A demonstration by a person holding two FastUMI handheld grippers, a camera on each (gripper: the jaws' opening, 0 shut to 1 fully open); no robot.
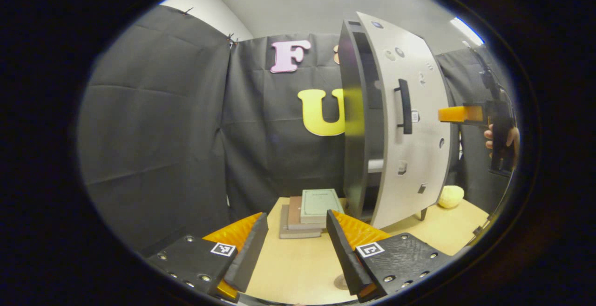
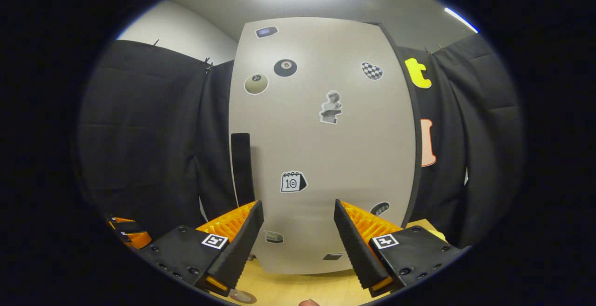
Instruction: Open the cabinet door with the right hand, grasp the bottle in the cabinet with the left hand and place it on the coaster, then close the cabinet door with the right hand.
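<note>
Two grippers are held with their fingers spread and nothing between them. The left gripper [image 1: 291, 250] is kept low over the wooden table [image 1: 298, 268], pointing toward a stack of books [image 1: 309, 213] and the cabinet [image 1: 354, 124] beyond. The cabinet door [image 1: 409, 124] is seen partly swung out in the left gripper view, so a dark gap into the interior is exposed along its handle side; the door handle [image 1: 404, 106] is not gripped. The right gripper [image 2: 295, 241] is faced squarely at the stickered door front [image 2: 326, 147], with the handle [image 2: 241, 166] just left of its fingers and apart from them. The bottle cannot be made out inside the dark opening. A round disc at the table's near edge [image 1: 342, 282] is probably the coaster. The opening step is judged begun but perhaps unfinished. Grasping the bottle, setting it on the coaster and closing the door are left to be done.
</note>
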